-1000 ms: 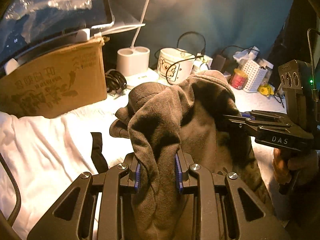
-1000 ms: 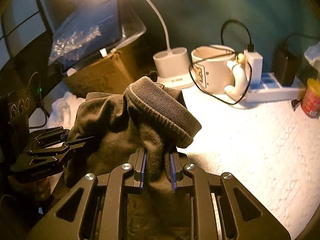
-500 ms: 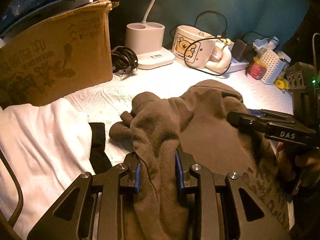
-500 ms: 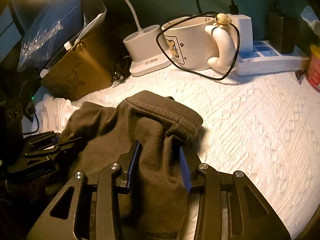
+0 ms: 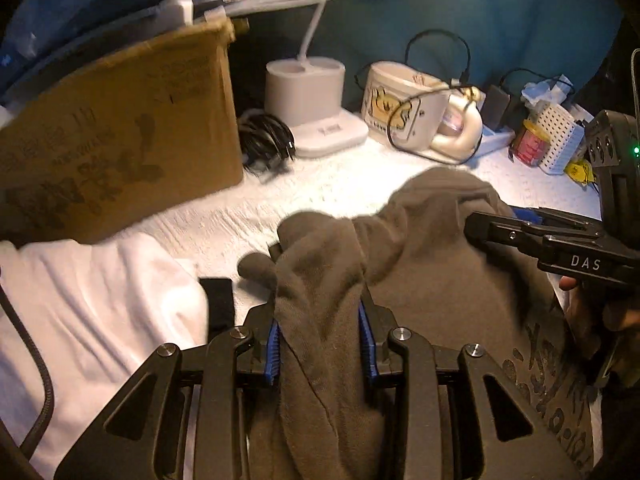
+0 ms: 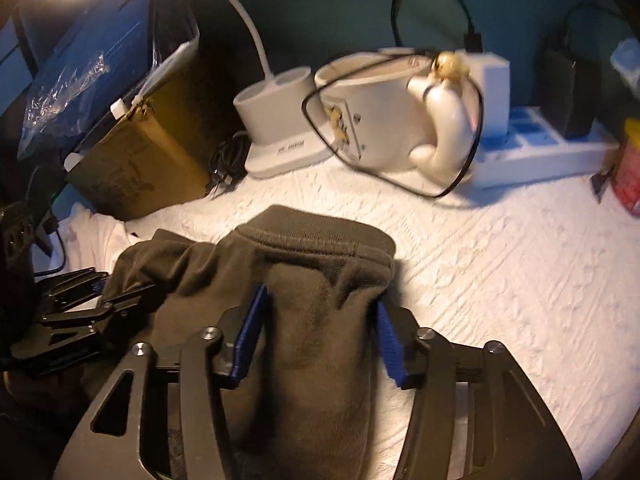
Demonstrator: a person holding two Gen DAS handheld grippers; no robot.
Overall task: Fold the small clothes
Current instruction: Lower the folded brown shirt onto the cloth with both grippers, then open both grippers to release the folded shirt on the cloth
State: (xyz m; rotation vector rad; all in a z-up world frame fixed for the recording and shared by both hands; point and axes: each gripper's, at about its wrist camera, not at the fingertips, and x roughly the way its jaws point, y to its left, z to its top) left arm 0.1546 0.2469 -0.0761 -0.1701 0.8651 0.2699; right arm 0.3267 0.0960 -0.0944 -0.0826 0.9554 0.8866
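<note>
While the brown garment (image 5: 432,280) lies in a soft heap on the white textured cover (image 6: 500,280) of the counter, we see both claws at it. Our left claw (image 5: 320,340) has a bunched fold of the cloth between its blue pads (image 5: 273,354); its jaws have just been opening a little, and the cloth fills the gap, touching both pads. Our right claw (image 6: 318,336) sits over the ribbed hem end (image 6: 316,240) of the garment. Its jaws have just been opening wide, and the cloth between them looks slack, with the right pad (image 6: 390,344) barely at its edge. From the left camera we also see the right claw from the side, with a hand (image 5: 592,312) under it.

Just beside the garment, on the left, lies a white cloth (image 5: 92,312) with a dark strip (image 5: 218,304) at its edge. Behind that stands a cardboard box (image 5: 120,140). Farther back are a white lamp base (image 5: 312,96), a coil of black cable (image 5: 266,142), and a big cream mug (image 6: 380,116) with a black cord looped around it. A power strip (image 6: 532,152) sits near the mug.
</note>
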